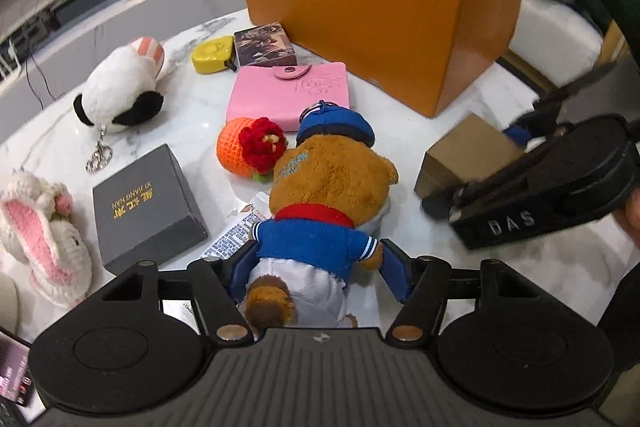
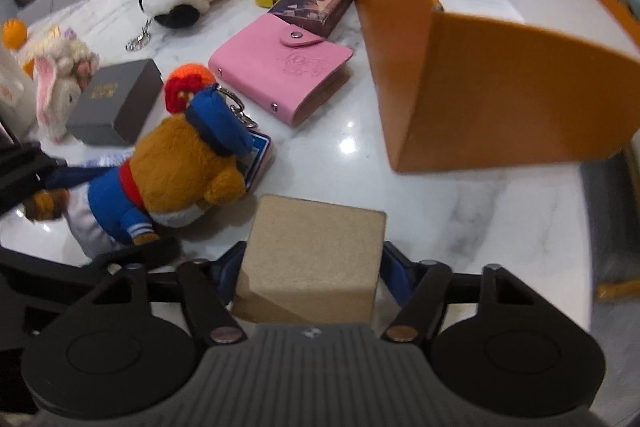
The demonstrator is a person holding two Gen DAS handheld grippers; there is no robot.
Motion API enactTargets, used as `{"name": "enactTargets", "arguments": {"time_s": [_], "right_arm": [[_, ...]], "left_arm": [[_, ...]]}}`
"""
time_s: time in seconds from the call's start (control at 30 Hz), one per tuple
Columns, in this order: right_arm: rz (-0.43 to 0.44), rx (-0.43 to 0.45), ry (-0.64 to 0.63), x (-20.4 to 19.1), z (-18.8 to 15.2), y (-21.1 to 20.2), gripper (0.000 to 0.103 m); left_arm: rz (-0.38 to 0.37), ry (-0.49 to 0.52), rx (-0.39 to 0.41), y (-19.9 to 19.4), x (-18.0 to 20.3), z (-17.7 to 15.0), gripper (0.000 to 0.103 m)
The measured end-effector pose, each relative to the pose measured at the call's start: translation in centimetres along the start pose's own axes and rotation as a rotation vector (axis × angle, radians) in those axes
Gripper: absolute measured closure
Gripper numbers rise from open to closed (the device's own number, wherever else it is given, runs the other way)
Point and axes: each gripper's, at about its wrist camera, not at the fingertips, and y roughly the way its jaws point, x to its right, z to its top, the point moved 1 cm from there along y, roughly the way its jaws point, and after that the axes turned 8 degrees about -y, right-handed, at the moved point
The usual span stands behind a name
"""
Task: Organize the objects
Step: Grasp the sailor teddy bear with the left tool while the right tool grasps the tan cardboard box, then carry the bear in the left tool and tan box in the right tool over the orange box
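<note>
My left gripper [image 1: 316,267] is shut on a brown teddy bear [image 1: 328,183] in a blue sailor suit and cap, gripping its body low over the marble table. The bear also shows in the right wrist view [image 2: 176,171]. My right gripper [image 2: 312,267] is shut on a tan cardboard box [image 2: 316,251], held just above the table; it shows at the right in the left wrist view [image 1: 464,155]. A big open orange box [image 1: 384,27] with a white inside stands at the back; it is close ahead and to the right in the right wrist view [image 2: 500,67].
On the table lie a pink snap wallet [image 1: 280,95], a crocheted orange ball with a red flower [image 1: 252,147], a grey gift box [image 1: 148,207], a yellow tape measure [image 1: 212,55], a dark card box [image 1: 264,45], a black-and-white plush [image 1: 120,91] and a crocheted bunny [image 1: 44,235].
</note>
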Motion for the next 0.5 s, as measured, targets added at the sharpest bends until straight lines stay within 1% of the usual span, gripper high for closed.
{"name": "enactTargets", "arguments": {"time_s": [0.07,0.2,0.27,0.5], "right_arm": [[-0.007,0.008,-0.008,0.0,-0.2,-0.1,0.042],[0.001,0.016,-0.012,0.2,-0.4,-0.2,0.042],[0.005,0.017,-0.009,0.3,-0.4,-0.2,0.042],[0.026,0.042,0.009,0.0,-0.1,-1.0,0.042]], "left_arm": [[0.018,0.028,0.005,-0.1,0.4,-0.2,0.032],[0.024,0.057,0.011,-0.2,0.5,-0.4,0.037],[0.022,0.060,0.016,-0.3,0.5,-0.4,0.041],[0.023,0.062,0.034,-0.9,0.1,-0.7,0.046]]}}
